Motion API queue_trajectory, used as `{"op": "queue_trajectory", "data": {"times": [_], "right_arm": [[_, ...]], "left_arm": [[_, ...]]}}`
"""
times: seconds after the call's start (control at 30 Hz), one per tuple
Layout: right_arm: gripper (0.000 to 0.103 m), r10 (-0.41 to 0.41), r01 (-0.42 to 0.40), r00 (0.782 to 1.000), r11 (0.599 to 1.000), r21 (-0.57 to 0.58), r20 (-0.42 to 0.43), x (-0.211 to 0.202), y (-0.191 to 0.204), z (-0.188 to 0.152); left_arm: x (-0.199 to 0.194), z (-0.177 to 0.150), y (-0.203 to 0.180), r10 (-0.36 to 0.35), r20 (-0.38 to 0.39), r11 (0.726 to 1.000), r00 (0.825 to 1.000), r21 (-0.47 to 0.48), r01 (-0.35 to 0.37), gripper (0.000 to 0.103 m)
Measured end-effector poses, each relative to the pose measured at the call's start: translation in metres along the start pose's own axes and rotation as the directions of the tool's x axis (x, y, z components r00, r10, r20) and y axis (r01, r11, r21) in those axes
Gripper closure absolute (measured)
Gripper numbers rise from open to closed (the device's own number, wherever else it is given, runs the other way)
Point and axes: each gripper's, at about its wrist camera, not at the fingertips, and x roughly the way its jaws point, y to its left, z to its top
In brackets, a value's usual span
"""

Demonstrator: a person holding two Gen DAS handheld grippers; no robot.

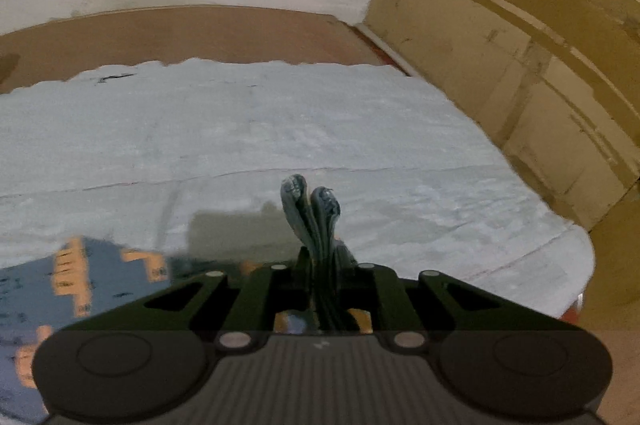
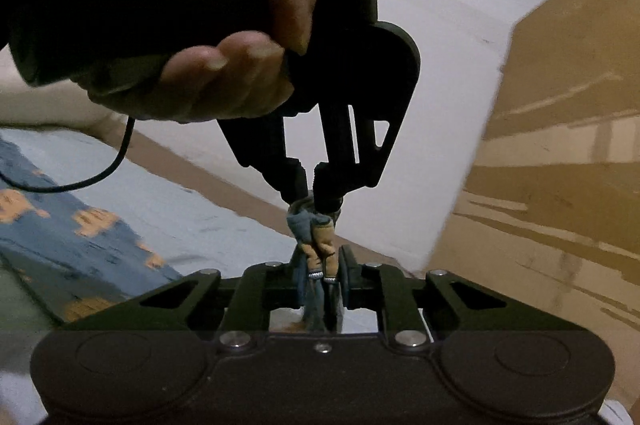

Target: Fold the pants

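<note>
While pinched at one bunched end by both tools, pants [image 2: 316, 245] strung short and taut between them, rest trailing down-left onto pale sheet [image 1: 280, 129]

Left gripper [image 2: 312, 191]: jaws closed down on blue-and-tan fabric, seen from right wrist view pointing downward onto the bunch, person's hand [image 2: 224, 65] wrapped round its handle

Right gripper [image 2: 322, 281]: jaws likewise clamped on same gathered cloth, just below the left one, almost touching

From left wrist view, grey-blue folds of pants poking forward out of closed jaws, patterned leg lying low-left on sheet

Long axis of the laid part: running away to the left along the bed, roughly parallel to brown headboard edge [image 1: 200, 25]; hem or waist end, cannot tell

Neither hand nearer; both already on the cloth. Judged next: carry held end leftward over the laid length, cardboard wall [image 1: 520, 65] well clear on right
</note>
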Motion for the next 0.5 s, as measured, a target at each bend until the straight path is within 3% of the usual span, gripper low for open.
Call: {"op": "queue_trajectory", "data": {"times": [0.27, 0.5], "right_arm": [[0.088, 0.178, -0.178, 0.984, 0.984, -0.015, -0.028, -0.006, 0.054, 0.019], [0.088, 0.277, -0.281, 0.955, 0.959, -0.025, -0.107, -0.001, 0.095, 0.008]], "left_arm": [[-0.013, -0.034, 0.073, 0.068, 0.001, 0.997, 0.998, -0.039, -0.068, 0.092], [0.013, -0.074, 0.113, 0.114, -0.006, 0.993, 0.994, -0.044, -0.114, 0.092]]}}
